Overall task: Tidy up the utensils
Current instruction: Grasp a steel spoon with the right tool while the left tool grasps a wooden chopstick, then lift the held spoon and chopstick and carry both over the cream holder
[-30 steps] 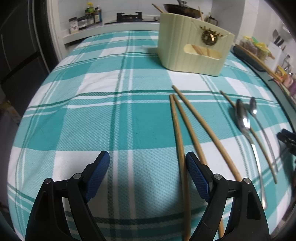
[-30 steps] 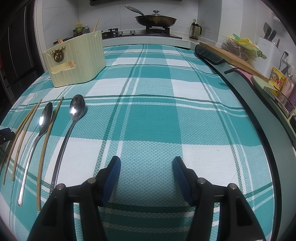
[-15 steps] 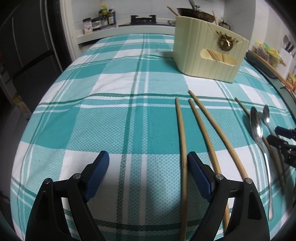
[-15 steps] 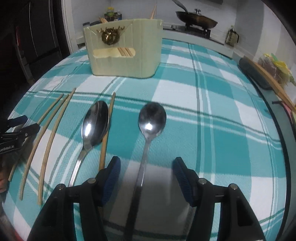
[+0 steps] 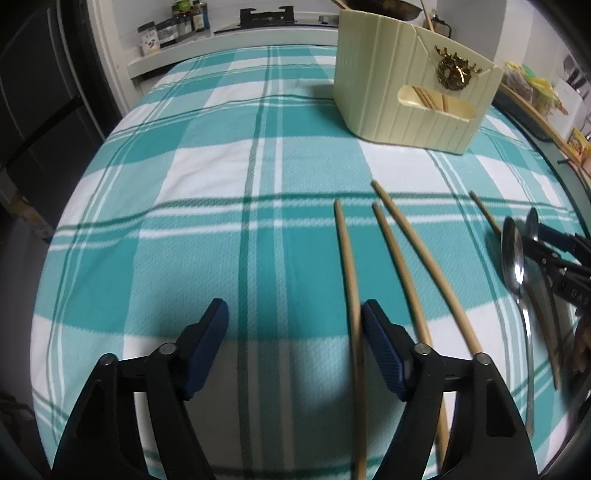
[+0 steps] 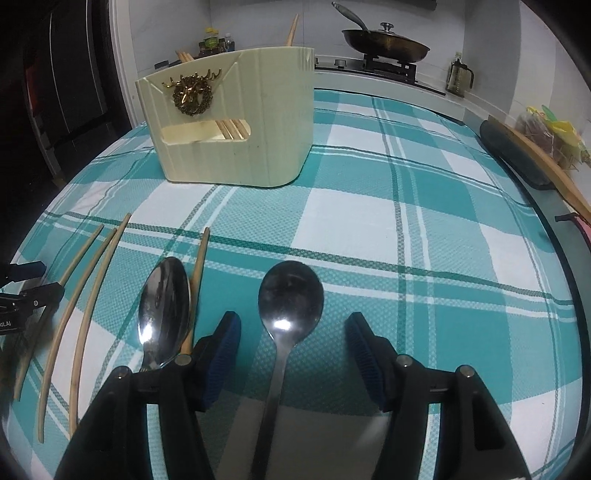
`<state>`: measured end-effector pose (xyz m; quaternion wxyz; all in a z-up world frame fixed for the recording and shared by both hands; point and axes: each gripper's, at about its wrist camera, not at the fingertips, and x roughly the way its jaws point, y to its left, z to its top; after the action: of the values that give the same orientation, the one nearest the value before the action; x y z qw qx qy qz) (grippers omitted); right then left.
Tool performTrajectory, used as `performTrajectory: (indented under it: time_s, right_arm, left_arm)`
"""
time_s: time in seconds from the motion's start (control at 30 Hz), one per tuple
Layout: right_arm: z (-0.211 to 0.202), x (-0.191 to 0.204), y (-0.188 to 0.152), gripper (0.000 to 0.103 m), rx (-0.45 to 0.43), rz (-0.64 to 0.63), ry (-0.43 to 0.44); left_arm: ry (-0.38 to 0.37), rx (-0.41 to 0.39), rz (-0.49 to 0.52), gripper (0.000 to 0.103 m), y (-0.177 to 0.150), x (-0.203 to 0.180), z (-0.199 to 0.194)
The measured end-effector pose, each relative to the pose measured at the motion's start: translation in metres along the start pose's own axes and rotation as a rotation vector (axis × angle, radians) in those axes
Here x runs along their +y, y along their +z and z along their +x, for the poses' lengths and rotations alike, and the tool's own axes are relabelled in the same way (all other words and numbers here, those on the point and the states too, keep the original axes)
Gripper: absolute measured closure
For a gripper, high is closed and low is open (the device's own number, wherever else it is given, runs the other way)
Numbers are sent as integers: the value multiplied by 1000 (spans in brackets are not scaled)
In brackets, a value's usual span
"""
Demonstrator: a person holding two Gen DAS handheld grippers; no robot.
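Note:
A cream utensil holder (image 6: 236,122) with chopsticks inside stands at the back of the teal plaid cloth; it also shows in the left wrist view (image 5: 413,88). My right gripper (image 6: 293,352) is open, its jaws on either side of the handle of a steel spoon (image 6: 290,295) lying on the cloth. A second spoon (image 6: 164,302) and a chopstick (image 6: 197,269) lie just left of it. My left gripper (image 5: 295,347) is open and low over the cloth. Three chopsticks (image 5: 399,251) lie by its right finger, the nearest (image 5: 349,266) just inside it.
A kitchen counter with a stove and a lidded pan (image 6: 384,40) runs along the back. Jars (image 5: 170,29) stand at the back left. A dark board (image 6: 517,155) and a wooden board lie along the table's right edge.
My right gripper has swung left and moved in until its jaws straddle the right spoon's handle. My left gripper has edged forward and right beside the chopsticks.

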<state>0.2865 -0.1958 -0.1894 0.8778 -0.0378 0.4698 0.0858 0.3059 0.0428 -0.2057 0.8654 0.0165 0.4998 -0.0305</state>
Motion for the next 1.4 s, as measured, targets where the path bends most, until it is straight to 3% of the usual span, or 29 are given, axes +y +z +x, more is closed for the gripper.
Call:
performTrajectory:
  time_s: [0.03,0.07,0.1,0.13,0.17,0.3,0.47,0.87,1.4]
  right_arm:
    - [2,3,3,43,-2,-7,-9]
    - [4,5,5,45,-8,-12,-17]
    - [5,6,8,54,-14,-13,-20]
    - [7,6,10,68,-16,-12,-29]
    - [7,5,12,68,-18,-6,-27]
    - [-1,-3,10,68,-54,18,14]
    - [-53,-9,6,68,-166,14,92]
    - [-144,-4,-11,68,-341,58,215]
    - [-185,5,-11,68,-424,28,259]
  left_arm:
    - [-2,-8,4,37,5,-2,2]
    - [-11,-16,8,51,8,-4,3]
    - [-15,-22,15,73,11,-6,4]
    - [-25,-26,20,85,14,-7,4]
    - [-38,-27,23,97,15,-7,5]
    - [-66,-52,-36,99,13,4,-1]
    - [-158,-175,-148,99,5,29,-49]
    - [-275,-432,-121,99,-29,34,-163]
    - [-275,-502,-94,99,-44,23,-197]
